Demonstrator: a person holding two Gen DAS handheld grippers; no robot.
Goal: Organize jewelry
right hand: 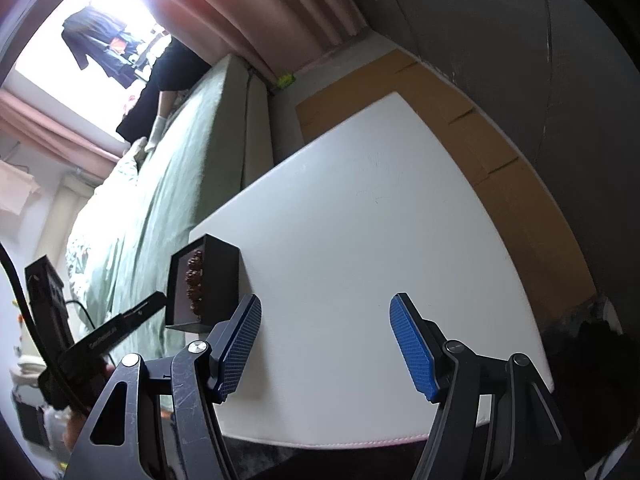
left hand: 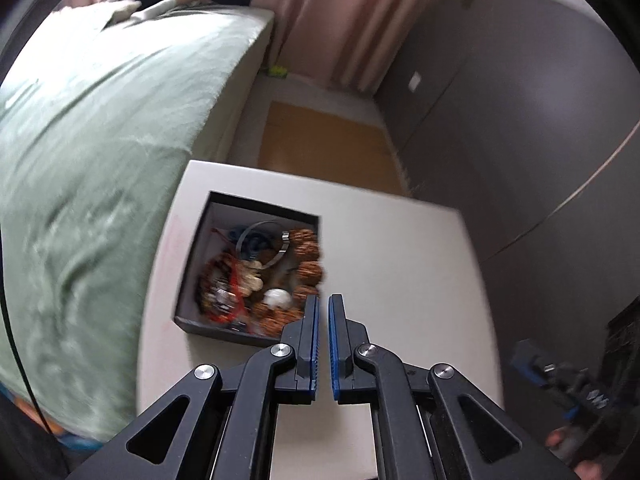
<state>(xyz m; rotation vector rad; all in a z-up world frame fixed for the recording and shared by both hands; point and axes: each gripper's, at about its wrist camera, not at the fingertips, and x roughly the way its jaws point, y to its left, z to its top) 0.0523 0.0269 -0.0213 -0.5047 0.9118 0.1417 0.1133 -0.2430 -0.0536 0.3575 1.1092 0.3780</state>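
Left gripper (left hand: 324,312): we held it just above the white table (left hand: 400,248), pads nearly together with only a thin slit between them and nothing caught in it.

Right gripper (right hand: 326,336): we held it spread wide and empty over the table's near edge, with broad bare tabletop ahead and to the right.

Black jewelry box (left hand: 192,264): it stood open near the table's left edge. The left gripper's tips were just beside its near right corner, above the rim.

Contents, partly blurred: a brown bead bracelet (left hand: 308,268) along the right wall, a silver bangle (left hand: 262,244) toward the back, a red beaded strand (left hand: 220,280) at left, and a white bead (left hand: 278,298) near the front. We could not tell the rest apart.

Surroundings: a bed with a green cover (left hand: 92,160) ran along the table's left side. A grey wardrobe (left hand: 520,120) stood to the right, and pink curtains (left hand: 332,12) hung beyond.
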